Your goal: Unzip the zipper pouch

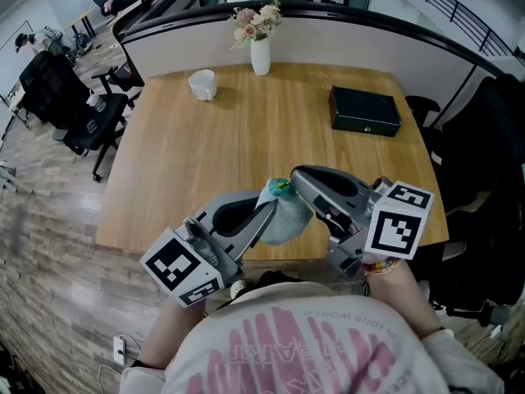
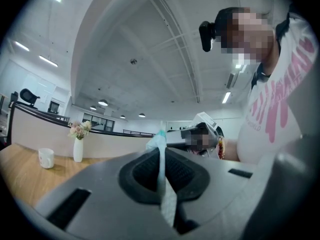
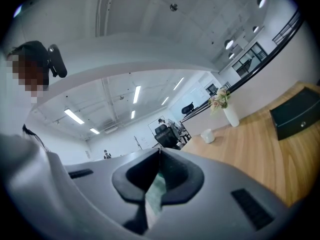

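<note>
Over wooden table, pouch pinched by left claw, right claw

In front of you, a light wooden bench carries a white vase of pink flowers, a white mug and a black box. A curved white partition backs it. Black office chairs stand on the plank floor to your left. Strip lights line the white ceiling.
</note>
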Action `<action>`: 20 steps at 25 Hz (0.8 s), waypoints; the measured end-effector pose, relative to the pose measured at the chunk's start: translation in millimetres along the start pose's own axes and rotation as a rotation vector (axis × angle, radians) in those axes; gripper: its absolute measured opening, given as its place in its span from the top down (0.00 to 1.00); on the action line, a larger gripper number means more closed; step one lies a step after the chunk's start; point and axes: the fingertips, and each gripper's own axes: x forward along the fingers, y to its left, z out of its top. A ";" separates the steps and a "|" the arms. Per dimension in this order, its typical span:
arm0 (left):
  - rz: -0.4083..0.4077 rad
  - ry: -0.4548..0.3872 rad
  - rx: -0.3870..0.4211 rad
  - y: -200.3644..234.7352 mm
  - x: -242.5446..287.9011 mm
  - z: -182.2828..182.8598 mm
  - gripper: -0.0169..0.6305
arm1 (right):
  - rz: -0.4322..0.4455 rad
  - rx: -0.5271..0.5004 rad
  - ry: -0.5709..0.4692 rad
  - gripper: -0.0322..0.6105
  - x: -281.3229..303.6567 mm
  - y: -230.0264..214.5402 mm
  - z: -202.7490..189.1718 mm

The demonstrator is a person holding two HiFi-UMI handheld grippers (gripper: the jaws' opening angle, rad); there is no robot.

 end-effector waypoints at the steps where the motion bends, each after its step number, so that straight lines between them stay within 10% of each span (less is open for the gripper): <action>1: -0.001 -0.004 -0.001 0.8 0.0 0.7 0.96 | -0.002 0.004 0.000 0.95 0.3 -1.5 0.0; 20: 0.004 -0.076 -0.004 18.1 -6.1 13.9 0.96 | -0.051 0.068 -0.003 0.95 4.2 -25.2 -1.0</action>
